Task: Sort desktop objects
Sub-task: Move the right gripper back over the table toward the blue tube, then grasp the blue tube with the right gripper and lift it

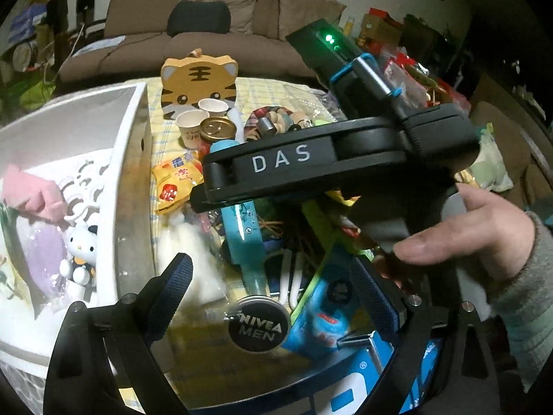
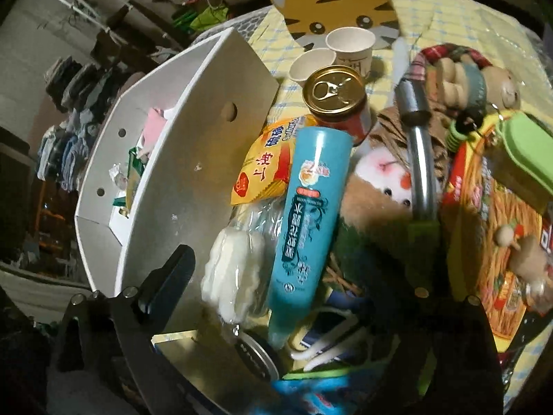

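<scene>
A cluttered pile lies on a yellow checked cloth beside a white box point(image 1: 138, 173). My left gripper point(image 1: 273, 294) is open above a round Nivea Men tin point(image 1: 257, 323) and touches nothing. A blue packet point(image 1: 331, 314) lies by its right finger. My right gripper point(image 2: 297, 287) is open wide over a teal tube point(image 2: 307, 214) and a bagged white lump point(image 2: 231, 269); its pads press on neither. Its right finger is lost in shadow. In the left wrist view a hand point(image 1: 484, 228) holds the right gripper's black body point(image 1: 311, 166) over the pile.
The white box point(image 2: 193, 138) holds a Hello Kitty figure point(image 1: 81, 245) and a pink item point(image 1: 31, 190). Farther back stand a tiger-shaped box point(image 2: 331, 3), two paper cups point(image 2: 349, 45) and a gold-topped can point(image 2: 333, 93). A yellow snack packet point(image 2: 266, 166), a plush toy point(image 2: 383, 180) and a noodle packet point(image 2: 497, 214) crowd the right.
</scene>
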### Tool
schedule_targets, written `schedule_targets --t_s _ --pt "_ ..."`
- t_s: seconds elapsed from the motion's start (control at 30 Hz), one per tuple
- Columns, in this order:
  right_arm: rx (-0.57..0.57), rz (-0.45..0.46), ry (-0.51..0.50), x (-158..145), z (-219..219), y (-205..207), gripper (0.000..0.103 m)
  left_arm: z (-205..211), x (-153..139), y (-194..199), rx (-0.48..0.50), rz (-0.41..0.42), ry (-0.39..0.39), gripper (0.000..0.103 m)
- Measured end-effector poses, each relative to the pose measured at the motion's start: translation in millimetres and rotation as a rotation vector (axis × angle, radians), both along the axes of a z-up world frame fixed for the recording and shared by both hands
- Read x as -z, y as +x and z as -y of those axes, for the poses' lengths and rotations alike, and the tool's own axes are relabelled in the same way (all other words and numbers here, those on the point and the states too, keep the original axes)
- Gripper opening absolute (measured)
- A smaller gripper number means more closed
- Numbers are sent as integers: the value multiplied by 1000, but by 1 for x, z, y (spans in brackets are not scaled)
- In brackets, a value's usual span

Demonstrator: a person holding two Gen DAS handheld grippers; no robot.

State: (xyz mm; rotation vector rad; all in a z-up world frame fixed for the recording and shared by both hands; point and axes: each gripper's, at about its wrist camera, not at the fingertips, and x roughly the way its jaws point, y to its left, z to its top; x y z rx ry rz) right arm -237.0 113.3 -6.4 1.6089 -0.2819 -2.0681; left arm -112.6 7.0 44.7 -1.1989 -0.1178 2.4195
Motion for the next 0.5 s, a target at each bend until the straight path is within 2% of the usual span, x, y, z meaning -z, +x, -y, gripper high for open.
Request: schedule_targets --t_s 0.13,0.3,0.5 --pt "-13 4 2 1 6 -5 93 7 -4 2 -2 15 31 95" --pt "27 17 21 8 7 -11 70 16 -10 3 -19 12 45 95" --pt "65 27 37 21 3 -16 52 20 -10 0 -24 25 61 95"
